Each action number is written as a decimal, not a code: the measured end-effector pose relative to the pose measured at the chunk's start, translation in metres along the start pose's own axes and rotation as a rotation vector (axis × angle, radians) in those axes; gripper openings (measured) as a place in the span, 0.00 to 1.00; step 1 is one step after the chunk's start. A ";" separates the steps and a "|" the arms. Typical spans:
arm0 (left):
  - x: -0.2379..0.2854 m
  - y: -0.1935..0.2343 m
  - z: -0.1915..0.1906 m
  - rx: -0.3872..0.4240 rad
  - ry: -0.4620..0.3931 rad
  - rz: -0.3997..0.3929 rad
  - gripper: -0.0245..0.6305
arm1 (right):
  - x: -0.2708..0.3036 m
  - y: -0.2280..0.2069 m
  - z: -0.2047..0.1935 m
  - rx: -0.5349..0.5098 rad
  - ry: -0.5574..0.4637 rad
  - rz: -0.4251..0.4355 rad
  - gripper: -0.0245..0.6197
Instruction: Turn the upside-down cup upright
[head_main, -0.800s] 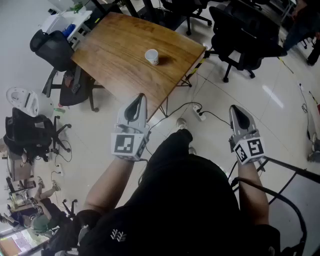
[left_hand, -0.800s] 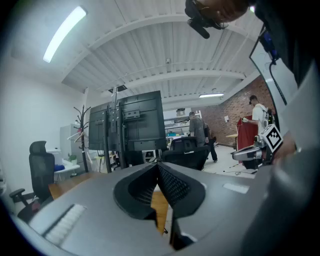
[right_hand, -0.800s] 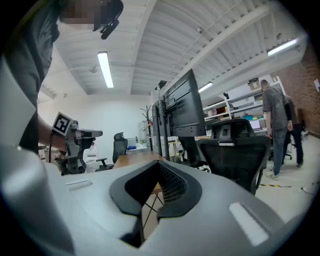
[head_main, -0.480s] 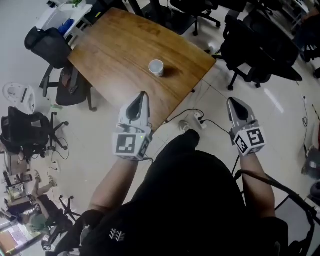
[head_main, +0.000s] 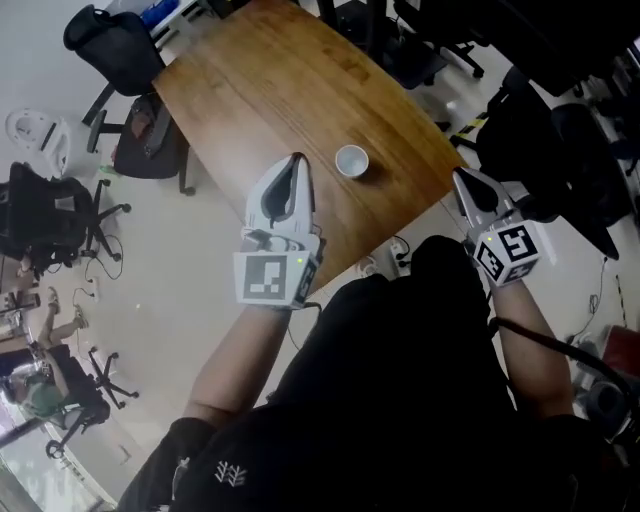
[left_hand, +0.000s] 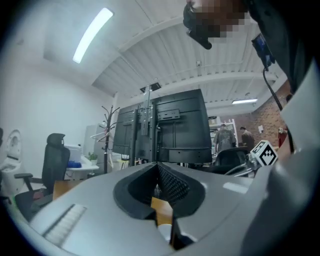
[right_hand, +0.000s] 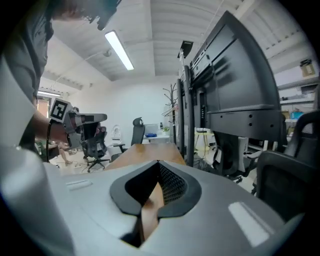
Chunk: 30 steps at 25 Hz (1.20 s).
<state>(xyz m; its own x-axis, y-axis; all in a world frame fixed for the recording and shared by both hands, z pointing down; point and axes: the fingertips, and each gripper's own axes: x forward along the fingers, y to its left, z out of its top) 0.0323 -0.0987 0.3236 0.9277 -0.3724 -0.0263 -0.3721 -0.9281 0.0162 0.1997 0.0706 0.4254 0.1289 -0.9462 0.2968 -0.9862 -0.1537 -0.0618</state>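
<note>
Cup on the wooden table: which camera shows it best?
The head view: the whole cup stands clear on the table. The left gripper view catches only a white sliver, probably the cup, past its jaws; the right gripper view shows table, no cup.

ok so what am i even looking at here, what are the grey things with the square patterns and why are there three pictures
There is no robot here. A person holds a hand tool with two pinching jaws in each hand. The left gripper and the right gripper are the grey wedges, and the patterned cubes are part of them. The picture from above comes from a camera on the person's head. The other two come from a camera riding on each gripper, looking along its jaws. The wooden table has one small white cup on it. Both grippers are shut and hold nothing, and neither touches the cup.
</note>
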 end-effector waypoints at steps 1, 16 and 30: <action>-0.005 0.010 -0.004 -0.021 0.033 0.056 0.04 | 0.015 -0.001 0.007 -0.012 0.033 0.052 0.04; -0.042 0.057 -0.071 -0.069 0.187 0.446 0.04 | 0.193 0.033 -0.051 -0.157 0.331 0.453 0.04; -0.038 0.077 -0.054 -0.042 0.218 0.608 0.04 | 0.209 0.055 -0.096 -0.162 0.526 0.584 0.15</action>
<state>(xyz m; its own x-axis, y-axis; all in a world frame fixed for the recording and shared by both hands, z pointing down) -0.0303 -0.1553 0.3798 0.5382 -0.8178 0.2037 -0.8357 -0.5491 0.0037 0.1621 -0.1080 0.5755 -0.4389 -0.5964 0.6721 -0.8871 0.4065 -0.2186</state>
